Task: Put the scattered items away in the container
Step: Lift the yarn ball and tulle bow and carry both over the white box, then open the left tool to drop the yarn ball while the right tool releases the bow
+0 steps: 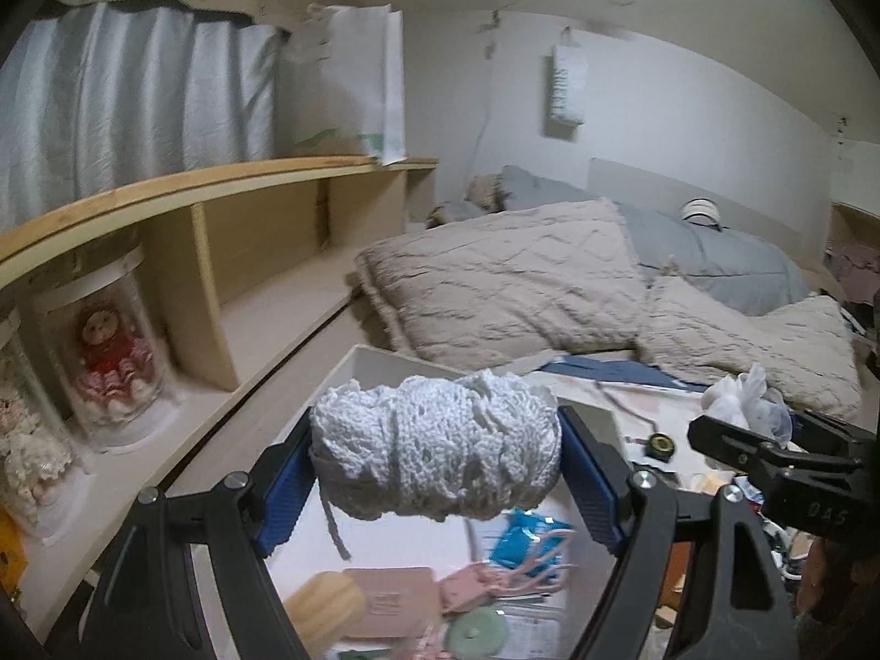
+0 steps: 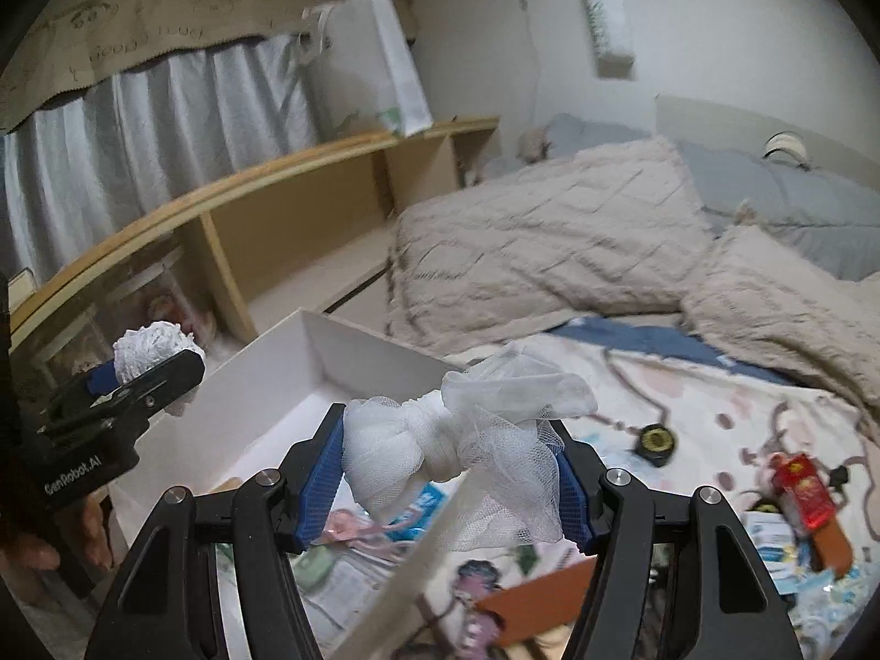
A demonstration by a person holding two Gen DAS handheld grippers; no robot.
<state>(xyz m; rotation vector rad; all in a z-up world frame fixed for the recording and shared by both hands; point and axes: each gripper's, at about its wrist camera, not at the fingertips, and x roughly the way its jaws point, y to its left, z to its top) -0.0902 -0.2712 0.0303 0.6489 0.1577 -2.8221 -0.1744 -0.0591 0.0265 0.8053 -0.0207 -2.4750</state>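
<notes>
Clamped between the blue ribbed pads of the left tool (image 1: 435, 462) is a bundle of white crocheted yarn (image 1: 434, 448), held above the open white rectangular box (image 2: 264, 385) that serves as the container on the bed. Below it, inside the box, a pale wooden piece (image 1: 324, 610), a pink card (image 1: 390, 602), a round green disc (image 1: 477, 632) and a blue packet (image 1: 525, 542) can be seen lying on loose papers. Further right, a knotted wad of white mesh netting (image 2: 456, 440) is gripped by the right tool (image 2: 448, 465), which appears to be held about over the near wall of the box, with the patterned bed sheet (image 2: 715, 429) beyond it. Still scattered on that sheet are a small black-and-yellow tape measure (image 2: 656, 441) and a red printed carton (image 2: 804, 489), with other small clutter at the far right that is too blurred to be named. For the step in hand, the yarn bundle is best lowered well inside the walls before the pads are parted, so that the trailing strand is not left draped over the rim. The netting should then be carried leftward past the wall and released low, since so light a wad could easily catch on a pad or drift out.
</notes>
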